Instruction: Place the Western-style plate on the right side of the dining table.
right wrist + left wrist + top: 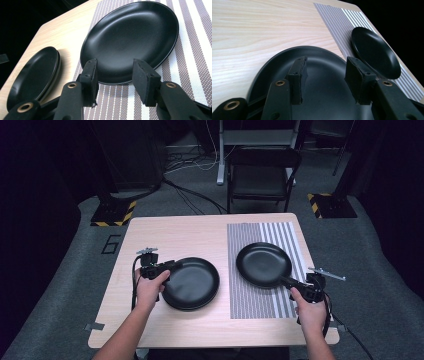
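A black plate (263,264) lies on the striped placemat (280,235) at the table's right. My right gripper (298,282) stands open at its near right rim. In the right gripper view the plate (132,37) spreads ahead and its near rim lies between the open fingers (90,75); my right gripper (113,80) holds nothing. A stack of black plates (192,282) sits on the bare wood at the left. My left gripper (170,266) is open over its left rim. In the left gripper view the top plate (324,97) lies under my left gripper (325,75).
The wooden table (175,232) has its front edge close to the person's forearms. A black folding chair (262,175) stands past the far edge. The left gripper view shows the far plate (374,53) on the placemat (337,22); the right gripper view shows the stack (35,75).
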A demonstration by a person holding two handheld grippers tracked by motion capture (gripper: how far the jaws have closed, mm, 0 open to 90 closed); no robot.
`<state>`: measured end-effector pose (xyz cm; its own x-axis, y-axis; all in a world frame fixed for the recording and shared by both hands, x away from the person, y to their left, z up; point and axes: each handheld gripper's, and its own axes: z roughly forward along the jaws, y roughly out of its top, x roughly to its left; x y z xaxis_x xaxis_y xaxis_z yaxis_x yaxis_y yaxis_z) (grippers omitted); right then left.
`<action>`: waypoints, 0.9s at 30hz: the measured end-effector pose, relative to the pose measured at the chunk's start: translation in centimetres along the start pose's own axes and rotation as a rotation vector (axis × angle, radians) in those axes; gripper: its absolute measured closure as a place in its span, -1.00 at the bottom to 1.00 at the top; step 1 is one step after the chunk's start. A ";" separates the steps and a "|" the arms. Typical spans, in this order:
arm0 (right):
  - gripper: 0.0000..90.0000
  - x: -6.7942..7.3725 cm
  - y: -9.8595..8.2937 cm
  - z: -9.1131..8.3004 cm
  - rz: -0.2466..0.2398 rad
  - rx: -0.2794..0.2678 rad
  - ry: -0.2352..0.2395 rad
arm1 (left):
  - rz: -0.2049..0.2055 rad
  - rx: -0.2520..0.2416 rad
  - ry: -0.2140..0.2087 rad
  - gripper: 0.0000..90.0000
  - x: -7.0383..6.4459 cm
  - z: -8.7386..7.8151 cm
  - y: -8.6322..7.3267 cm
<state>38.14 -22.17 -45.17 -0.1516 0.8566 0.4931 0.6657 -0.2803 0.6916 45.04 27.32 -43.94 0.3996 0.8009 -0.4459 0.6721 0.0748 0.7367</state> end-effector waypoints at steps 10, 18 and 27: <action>0.21 -0.3 -1.2 -0.2 -0.038 0.018 -0.010 | 0.007 0.002 0.034 0.14 2.7 -3.3 -1.9; 0.20 -0.7 -2.5 -0.3 -0.041 0.018 0.003 | 0.005 0.011 0.050 0.14 4.7 -4.4 -4.1; 0.16 0.2 -3.8 0.7 -0.151 0.047 0.013 | 0.033 0.021 0.067 0.12 5.7 -4.5 -5.6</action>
<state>36.06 -20.66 -48.10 -0.2623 0.8817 0.3922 0.6678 -0.1276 0.7334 40.72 34.15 -48.32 0.3797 0.8407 -0.3861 0.6726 0.0357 0.7391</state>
